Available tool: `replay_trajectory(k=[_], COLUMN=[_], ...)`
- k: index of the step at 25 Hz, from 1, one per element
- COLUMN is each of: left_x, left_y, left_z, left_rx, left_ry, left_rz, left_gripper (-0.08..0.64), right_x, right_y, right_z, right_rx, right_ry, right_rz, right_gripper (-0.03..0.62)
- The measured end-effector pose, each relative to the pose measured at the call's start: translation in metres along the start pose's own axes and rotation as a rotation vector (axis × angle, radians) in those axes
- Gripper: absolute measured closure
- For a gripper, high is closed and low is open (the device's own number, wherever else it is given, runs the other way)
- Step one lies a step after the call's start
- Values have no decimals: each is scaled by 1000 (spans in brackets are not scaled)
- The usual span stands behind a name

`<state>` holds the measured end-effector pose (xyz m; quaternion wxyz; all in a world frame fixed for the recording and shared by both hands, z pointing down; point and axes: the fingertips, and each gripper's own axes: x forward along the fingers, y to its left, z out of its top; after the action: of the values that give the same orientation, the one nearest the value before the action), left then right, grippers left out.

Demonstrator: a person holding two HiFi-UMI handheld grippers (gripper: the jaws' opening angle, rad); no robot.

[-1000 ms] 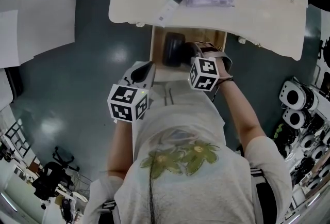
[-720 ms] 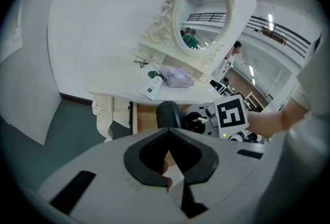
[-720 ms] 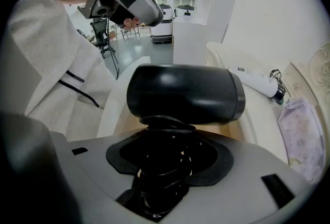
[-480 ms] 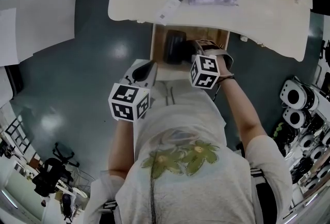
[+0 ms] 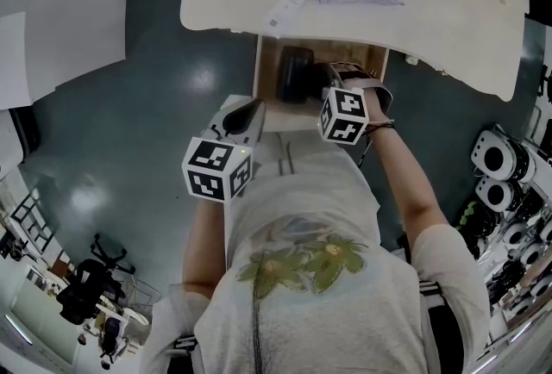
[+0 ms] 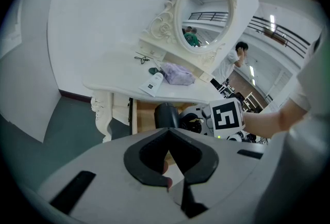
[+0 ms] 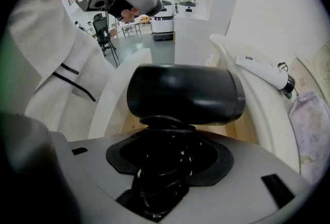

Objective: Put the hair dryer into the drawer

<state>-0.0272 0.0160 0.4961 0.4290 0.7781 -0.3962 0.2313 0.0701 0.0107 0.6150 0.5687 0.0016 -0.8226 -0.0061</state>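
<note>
Looking down past my own shirt, I see a pale table with its wooden drawer pulled open toward me. My right gripper is clamped on the black hair dryer, jaws closed round the handle, which has the cord wound about it. In the right gripper view the barrel lies crosswise just beyond the jaws, wide end to the right, with bare drawer wood showing beneath and beside it. From the head view the barrel runs front to back along the drawer's left half, and the handle points right, toward the gripper that holds it. So the dryer is already inside the drawer's outline; what is left is straight down. I cannot tell for certain whether it hangs just above the drawer floor or already rests on it, since the barrel hides the gap. My left gripper is held back near my body, left of the drawer front and well apart from the dryer, jaws together with nothing between them. The right one is plainly the nearer and the one to lower and let go.
</note>
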Motion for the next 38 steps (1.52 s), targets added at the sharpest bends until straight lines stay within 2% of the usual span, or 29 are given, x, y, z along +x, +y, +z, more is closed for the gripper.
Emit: replay_trajectory(k=[38], left_x=[6], left_y=[14], left_z=[-23], left_rx=[-58], left_ry=[38], left_rz=[16], left_gripper=[551], right_x=[54], right_y=[-6], right_z=[-25], right_rx=[-30], right_ry=[79], right_rz=[31], right_gripper=[374])
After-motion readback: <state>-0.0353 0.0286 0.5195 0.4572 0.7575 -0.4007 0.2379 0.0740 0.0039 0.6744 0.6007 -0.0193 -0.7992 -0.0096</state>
